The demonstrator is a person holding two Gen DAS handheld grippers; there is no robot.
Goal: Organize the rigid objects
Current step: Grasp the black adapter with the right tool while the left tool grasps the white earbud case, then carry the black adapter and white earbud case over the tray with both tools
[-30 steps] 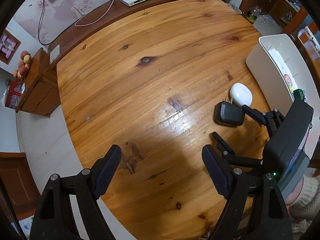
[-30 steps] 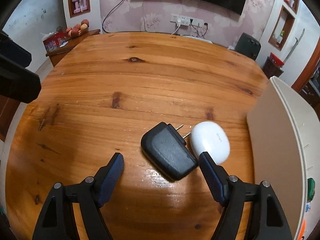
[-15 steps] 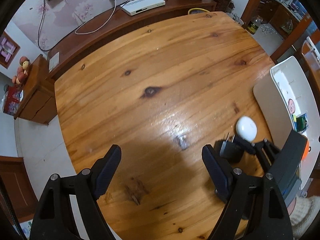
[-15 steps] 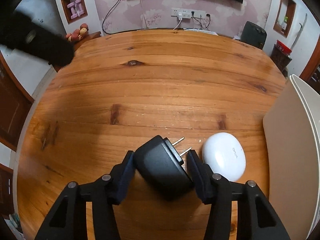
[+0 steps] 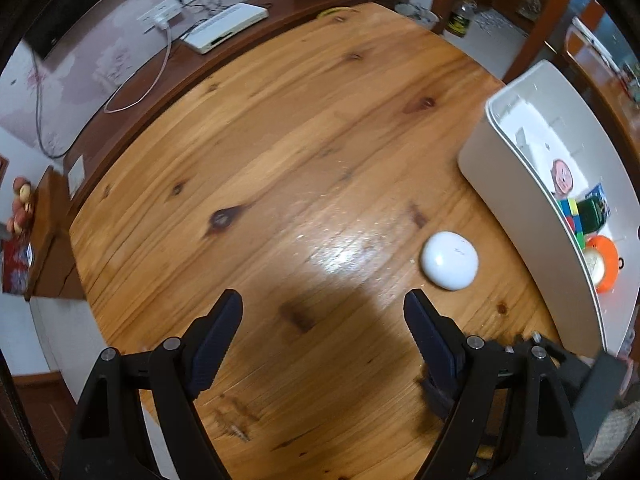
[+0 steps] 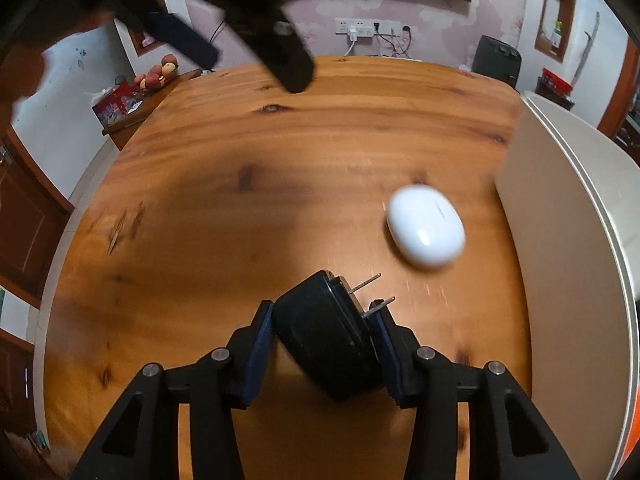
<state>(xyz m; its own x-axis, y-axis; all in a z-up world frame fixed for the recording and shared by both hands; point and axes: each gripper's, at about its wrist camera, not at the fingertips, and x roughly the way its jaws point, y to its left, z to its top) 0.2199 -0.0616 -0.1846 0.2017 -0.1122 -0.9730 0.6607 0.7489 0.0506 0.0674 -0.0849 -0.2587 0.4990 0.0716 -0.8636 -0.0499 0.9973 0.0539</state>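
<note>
A black power adapter [image 6: 324, 340] with two metal prongs sits between the pads of my right gripper [image 6: 322, 312]. The jaws are closing and both pads press its sides. It tilts, prongs pointing up and right. A white oval case [image 6: 426, 226] lies on the wooden table [image 6: 280, 184] beyond it, near the white bin [image 6: 560, 240]. My left gripper [image 5: 323, 304] is open over bare wood with nothing between its fingers. The white case [image 5: 450, 266] lies ahead of its right finger. The left gripper's dark blurred body [image 6: 240, 12] crosses the top left of the right wrist view.
The white bin [image 5: 520, 184] at the table's right edge holds a colour cube, a green item, an orange disc and a sticker. A sideboard with a white box [image 5: 224, 28] and cables runs behind the table. Bare wood spreads left and centre.
My right gripper's jaws closed around the black adapter and now grip it, drawn back from the white case. My left gripper shifted, staying open; the bin and case now sit nearer its view's centre.
</note>
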